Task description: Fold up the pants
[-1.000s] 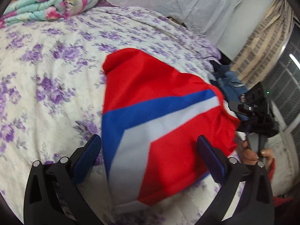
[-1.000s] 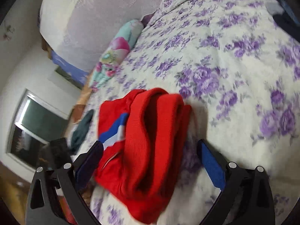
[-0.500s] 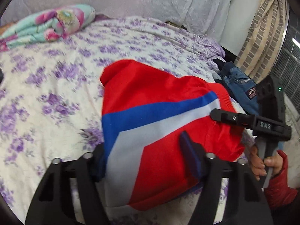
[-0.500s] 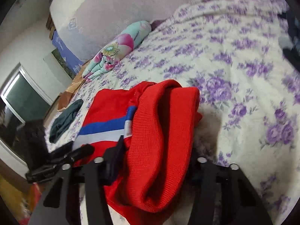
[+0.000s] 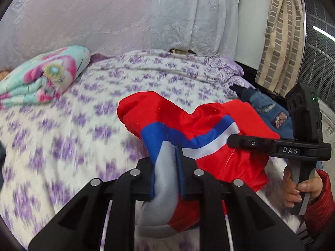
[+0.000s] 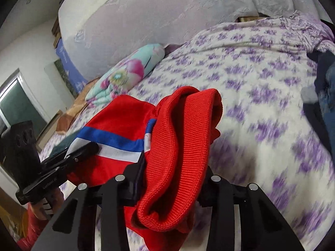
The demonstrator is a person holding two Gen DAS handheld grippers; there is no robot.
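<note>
The pants (image 5: 201,129) span sideways between the grippers: left gripper (image 5: 167,179) clamps the striped edge, right gripper (image 6: 167,179) clamps the ribbed waistband (image 6: 178,146).

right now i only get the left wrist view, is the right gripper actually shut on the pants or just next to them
observer: shut on them. The right wrist view shows the right gripper clamped on the ribbed red band of the pants.
operator: is that band flat or bunched
observer: bunched. It sits thick between the fingers, and its far end gapes open above the bedspread.
operator: anything on the bed past my left gripper
observer: a dark green cloth lies beyond the left gripper, partly hidden by it.
</note>
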